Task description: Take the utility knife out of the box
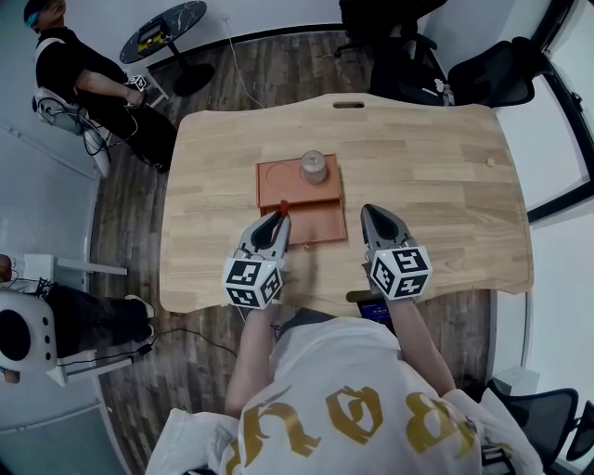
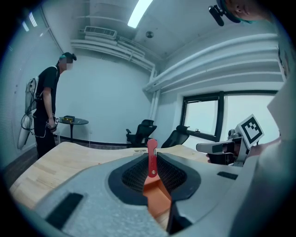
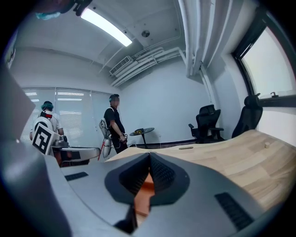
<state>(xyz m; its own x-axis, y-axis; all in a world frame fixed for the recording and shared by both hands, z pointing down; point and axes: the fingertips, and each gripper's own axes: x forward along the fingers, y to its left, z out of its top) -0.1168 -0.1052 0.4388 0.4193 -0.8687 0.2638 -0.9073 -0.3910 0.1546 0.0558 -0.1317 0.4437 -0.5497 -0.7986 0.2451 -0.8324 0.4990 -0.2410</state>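
Note:
My left gripper [image 1: 281, 217] is shut on a slim red utility knife [image 1: 283, 206], held above the near left corner of the flat orange box [image 1: 320, 225] on the wooden table [image 1: 445, 176]. In the left gripper view the knife [image 2: 151, 158] stands upright, pinched between the ribbed pads, with the orange box [image 2: 158, 196] below it. My right gripper [image 1: 370, 213] hovers just right of the box with its jaw tips touching and nothing between them. In the right gripper view, that gripper's [image 3: 149, 156] jaws meet, and the box [image 3: 146, 187] shows through the gap below.
A clear round jar [image 1: 314, 167] stands at the box's far edge. A dark phone [image 1: 376, 308] lies at the table's near edge. A seated person [image 1: 88, 83] and a small round table [image 1: 172, 28] are at the far left, office chairs [image 1: 487, 79] at the far right.

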